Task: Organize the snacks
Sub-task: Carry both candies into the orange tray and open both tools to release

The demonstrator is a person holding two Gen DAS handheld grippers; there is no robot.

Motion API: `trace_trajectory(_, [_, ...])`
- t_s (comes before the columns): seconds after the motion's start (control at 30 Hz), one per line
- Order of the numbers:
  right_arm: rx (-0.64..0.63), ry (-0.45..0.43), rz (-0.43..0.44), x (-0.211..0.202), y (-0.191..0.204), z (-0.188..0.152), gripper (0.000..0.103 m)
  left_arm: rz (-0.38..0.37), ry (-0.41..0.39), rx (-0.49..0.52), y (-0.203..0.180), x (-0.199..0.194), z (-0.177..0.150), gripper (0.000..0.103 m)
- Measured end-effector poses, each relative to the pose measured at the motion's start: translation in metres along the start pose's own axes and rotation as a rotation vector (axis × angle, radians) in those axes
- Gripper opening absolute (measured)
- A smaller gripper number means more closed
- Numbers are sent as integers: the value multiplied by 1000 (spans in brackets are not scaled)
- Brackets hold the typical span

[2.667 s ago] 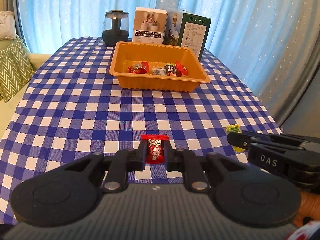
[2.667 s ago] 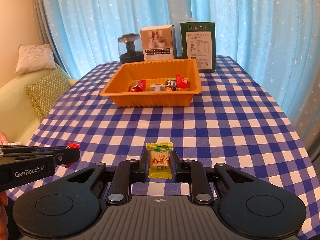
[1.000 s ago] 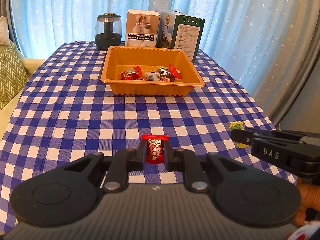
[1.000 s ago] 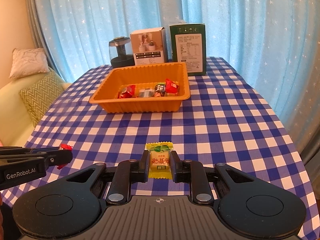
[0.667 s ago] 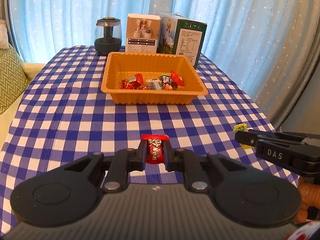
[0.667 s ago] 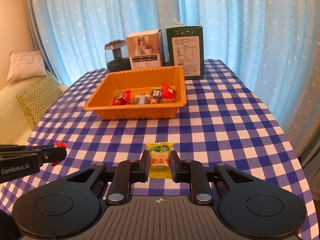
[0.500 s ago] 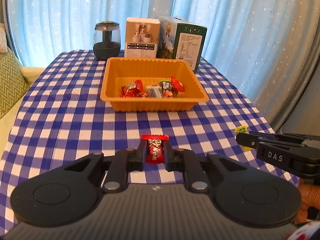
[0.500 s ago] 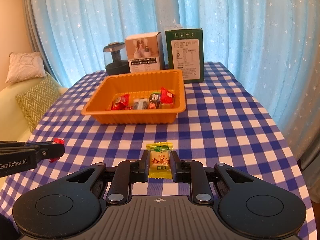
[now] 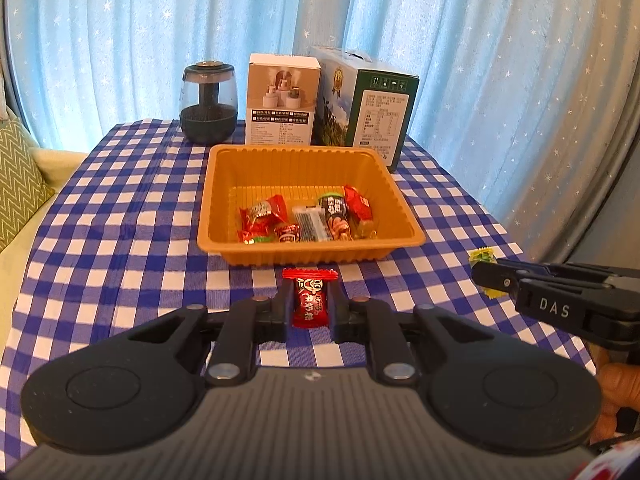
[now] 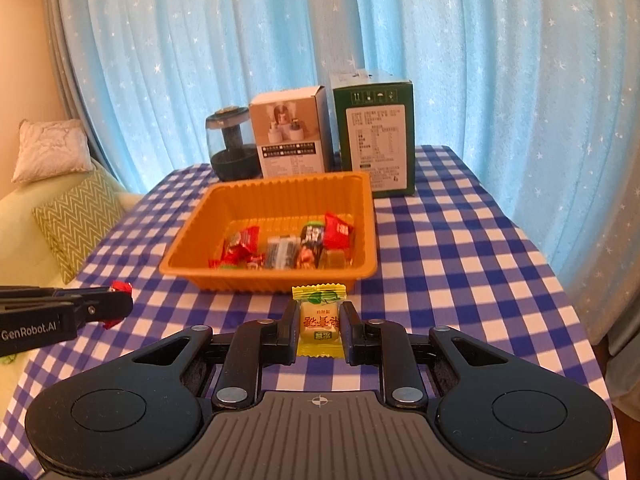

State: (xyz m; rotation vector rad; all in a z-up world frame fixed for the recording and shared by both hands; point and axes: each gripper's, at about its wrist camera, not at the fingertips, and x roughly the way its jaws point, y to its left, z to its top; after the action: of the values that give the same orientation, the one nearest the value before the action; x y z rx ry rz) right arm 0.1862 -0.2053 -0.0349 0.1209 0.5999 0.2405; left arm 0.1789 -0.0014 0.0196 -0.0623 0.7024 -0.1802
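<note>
My left gripper (image 9: 310,300) is shut on a red wrapped candy (image 9: 309,298) and holds it above the tablecloth, just short of the near wall of the orange tray (image 9: 312,250). My right gripper (image 10: 319,326) is shut on a yellow wrapped candy (image 10: 319,322), also just short of the orange tray (image 10: 272,278). Several wrapped snacks (image 9: 308,220) lie in the tray. The right gripper also shows at the right of the left wrist view (image 9: 486,276), and the left gripper at the left of the right wrist view (image 10: 120,306).
Behind the tray stand a dark glass jar (image 9: 208,106), a white box (image 9: 282,100) and a green box (image 9: 368,108). The blue checked tablecloth (image 9: 120,220) covers the table. A sofa with cushions (image 10: 76,220) is to the left. Blue curtains hang behind.
Both grippers have moved forward and up toward the tray, each still holding its candy. The tray now sits much closer in both views.
</note>
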Motion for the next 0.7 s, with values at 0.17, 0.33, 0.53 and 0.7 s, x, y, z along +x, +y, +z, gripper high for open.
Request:
trace_trajectory(0.17, [28,1,18,13,-4,17,21,-1,-3,-2,6,9,13,15])
trace_trajectory(0.33, [24,-1,20,28,-7,33,21,0,-6,-10,17,21,29,15])
trace_trajectory(0.53, [27,6,35,50,-8,54,21,-2,-6,-12,30,41,51,15])
trace_trajectory(0.7, [30,18,49,72,-6,71,21,-15,-1,-9,36,61,67,15])
